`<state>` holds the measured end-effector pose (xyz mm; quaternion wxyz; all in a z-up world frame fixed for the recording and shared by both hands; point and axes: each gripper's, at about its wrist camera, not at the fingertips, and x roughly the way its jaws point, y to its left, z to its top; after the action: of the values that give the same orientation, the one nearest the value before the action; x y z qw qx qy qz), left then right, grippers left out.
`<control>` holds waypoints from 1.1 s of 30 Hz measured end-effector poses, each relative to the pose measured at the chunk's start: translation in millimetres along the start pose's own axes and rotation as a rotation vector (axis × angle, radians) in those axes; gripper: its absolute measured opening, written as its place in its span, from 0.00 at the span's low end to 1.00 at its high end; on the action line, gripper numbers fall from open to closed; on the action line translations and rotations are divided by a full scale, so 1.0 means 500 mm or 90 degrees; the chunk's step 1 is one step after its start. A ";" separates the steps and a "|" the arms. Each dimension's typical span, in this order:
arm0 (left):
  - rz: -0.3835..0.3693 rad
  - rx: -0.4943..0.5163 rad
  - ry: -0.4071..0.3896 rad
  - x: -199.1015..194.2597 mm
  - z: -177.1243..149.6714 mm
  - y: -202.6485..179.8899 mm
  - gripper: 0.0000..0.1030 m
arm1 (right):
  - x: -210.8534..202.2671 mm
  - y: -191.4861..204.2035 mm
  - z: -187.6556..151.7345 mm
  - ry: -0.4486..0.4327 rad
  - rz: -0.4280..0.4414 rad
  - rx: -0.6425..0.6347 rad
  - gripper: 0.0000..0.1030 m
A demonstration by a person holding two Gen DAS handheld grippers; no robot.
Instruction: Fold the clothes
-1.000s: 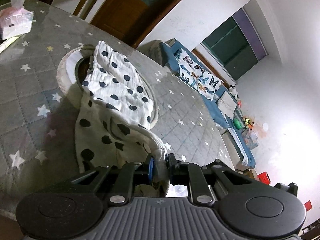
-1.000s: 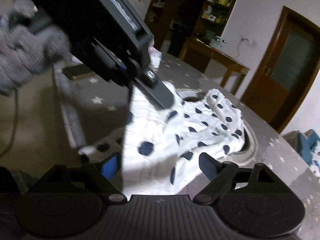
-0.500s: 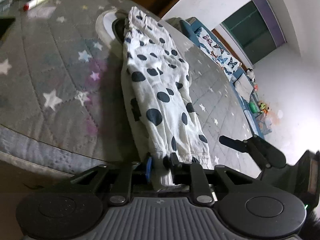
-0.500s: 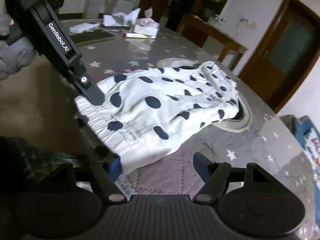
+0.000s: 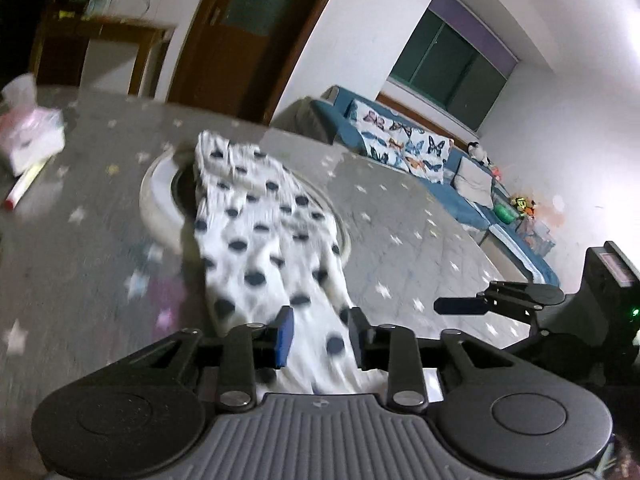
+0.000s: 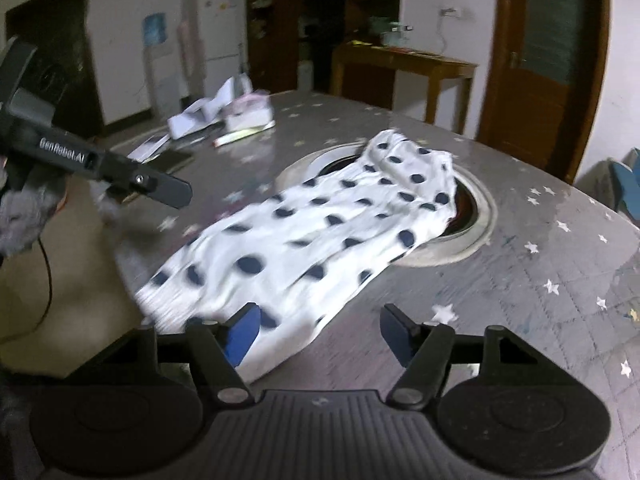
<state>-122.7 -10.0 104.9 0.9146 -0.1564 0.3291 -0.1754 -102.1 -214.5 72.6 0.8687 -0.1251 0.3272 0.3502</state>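
1. Cotton-like spotted garment (image 5: 264, 240): white, dark dots; lies lengthwise on the starred table (image 6: 560, 264), far end over a round recess (image 6: 480, 216). Likely soft, light, floppy.
2. Left gripper (image 5: 320, 338): jaws have just been closing, still apart; near hem between them, unpinched.
3. Right gripper (image 6: 324, 332): jaws have just been closing, still apart; one hem corner between them, unpinched. Best hold: hem corners.

White walls, a brown door (image 6: 546, 52), a blue sofa (image 5: 420, 160) under a dark window (image 5: 448, 68), a wooden side table (image 6: 404, 70).
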 end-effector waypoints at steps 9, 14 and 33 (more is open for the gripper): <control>0.040 -0.005 0.064 0.125 -0.020 0.050 0.21 | 0.090 -0.127 0.018 -0.015 -0.015 0.134 0.48; 0.037 -0.006 0.085 0.134 -0.022 0.057 0.21 | 0.151 -0.191 0.034 -0.010 -0.002 0.199 0.41; -0.001 0.143 0.103 0.302 0.099 -0.058 0.24 | 0.286 -0.315 0.098 -0.020 0.138 0.320 0.38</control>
<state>12.2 -91.4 70.4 0.8967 -0.0387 0.3799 -0.2238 107.5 -231.3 13.8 0.8349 0.1355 0.4019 0.3507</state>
